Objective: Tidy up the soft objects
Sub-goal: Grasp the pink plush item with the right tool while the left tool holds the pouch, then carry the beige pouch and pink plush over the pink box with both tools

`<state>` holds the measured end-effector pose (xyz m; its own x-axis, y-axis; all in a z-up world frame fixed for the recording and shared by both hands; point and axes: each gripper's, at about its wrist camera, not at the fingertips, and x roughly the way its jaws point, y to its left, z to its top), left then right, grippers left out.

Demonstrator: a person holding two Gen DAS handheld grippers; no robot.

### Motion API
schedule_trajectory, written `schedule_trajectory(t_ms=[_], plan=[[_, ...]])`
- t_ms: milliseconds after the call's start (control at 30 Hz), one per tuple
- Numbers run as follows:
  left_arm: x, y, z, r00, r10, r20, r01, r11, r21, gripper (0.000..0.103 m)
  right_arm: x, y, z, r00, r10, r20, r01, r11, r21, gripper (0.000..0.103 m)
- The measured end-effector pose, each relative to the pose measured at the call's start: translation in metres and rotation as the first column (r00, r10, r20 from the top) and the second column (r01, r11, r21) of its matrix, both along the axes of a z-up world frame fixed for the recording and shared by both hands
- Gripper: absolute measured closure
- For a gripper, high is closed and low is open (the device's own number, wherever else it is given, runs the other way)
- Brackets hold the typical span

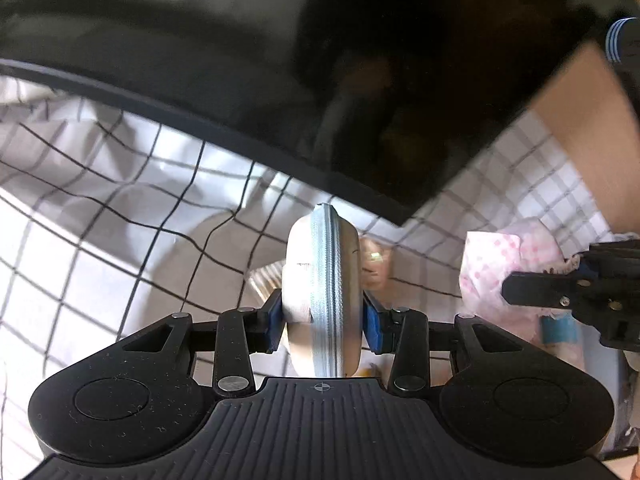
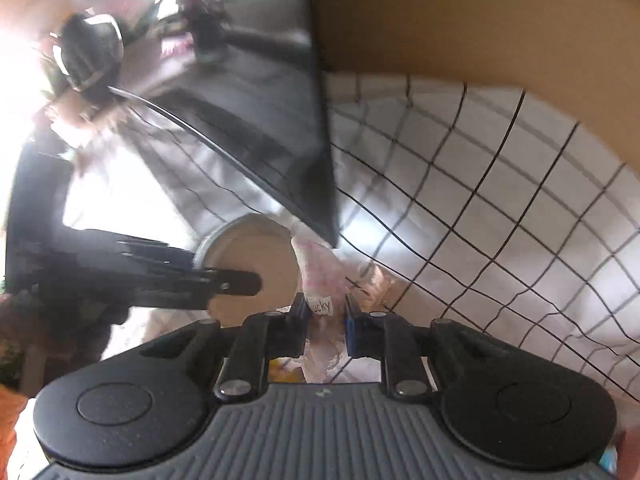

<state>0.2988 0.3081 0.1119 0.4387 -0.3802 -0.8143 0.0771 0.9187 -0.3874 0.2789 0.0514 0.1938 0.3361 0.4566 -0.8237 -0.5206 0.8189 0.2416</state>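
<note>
Your left tongs (image 1: 323,318) clamp a round beige zip pouch (image 1: 322,280) on edge; your right tongs (image 2: 326,322) pinch a pink-dotted bag (image 2: 320,280), both above the checked cloth (image 1: 120,240).

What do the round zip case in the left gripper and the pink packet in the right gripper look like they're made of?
The round case looks like a beige, matte fabric or faux-leather shell with a pale blue woven zipper around its edge; which of the two, the blur leaves open. The pink packet looks like thin crinkly plastic film or paper, white with pink dots, creased where the right gripper pinches it.
</note>
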Motion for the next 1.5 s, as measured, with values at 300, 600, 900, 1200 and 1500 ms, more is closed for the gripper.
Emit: schedule_trajectory(t_ms=[300, 600, 900, 1200, 1500], plan=[[-0.096, -0.017, 0.093, 0.984, -0.029, 0.176, 0.029, 1.000, -0.001, 0.059, -0.068, -0.051, 0.069, 0.989, -0.062, 0.133, 0.043, 0.989, 0.141, 0.085], [-0.139, -0.076, 0.119, 0.967, -0.067, 0.247, 0.094, 0.991, -0.097, 0.059, -0.122, -0.130, 0.075, 0.944, -0.219, 0.246, 0.188, 0.972, 0.144, 0.085], [-0.125, -0.192, 0.075, 0.969, -0.191, 0.159, 0.221, 0.955, -0.197, 0.059, -0.161, -0.233, 0.041, 0.840, -0.458, 0.291, 0.430, 0.889, 0.157, 0.084], [-0.084, -0.283, 0.017, 0.969, -0.216, 0.120, 0.240, 0.937, -0.254, 0.059, -0.176, -0.287, -0.021, 0.737, -0.584, 0.341, 0.581, 0.805, 0.122, 0.084], [-0.023, -0.328, -0.010, 0.961, -0.229, 0.155, 0.240, 0.969, -0.058, 0.058, -0.133, -0.275, -0.102, 0.770, -0.553, 0.319, 0.581, 0.814, 0.009, 0.081]])
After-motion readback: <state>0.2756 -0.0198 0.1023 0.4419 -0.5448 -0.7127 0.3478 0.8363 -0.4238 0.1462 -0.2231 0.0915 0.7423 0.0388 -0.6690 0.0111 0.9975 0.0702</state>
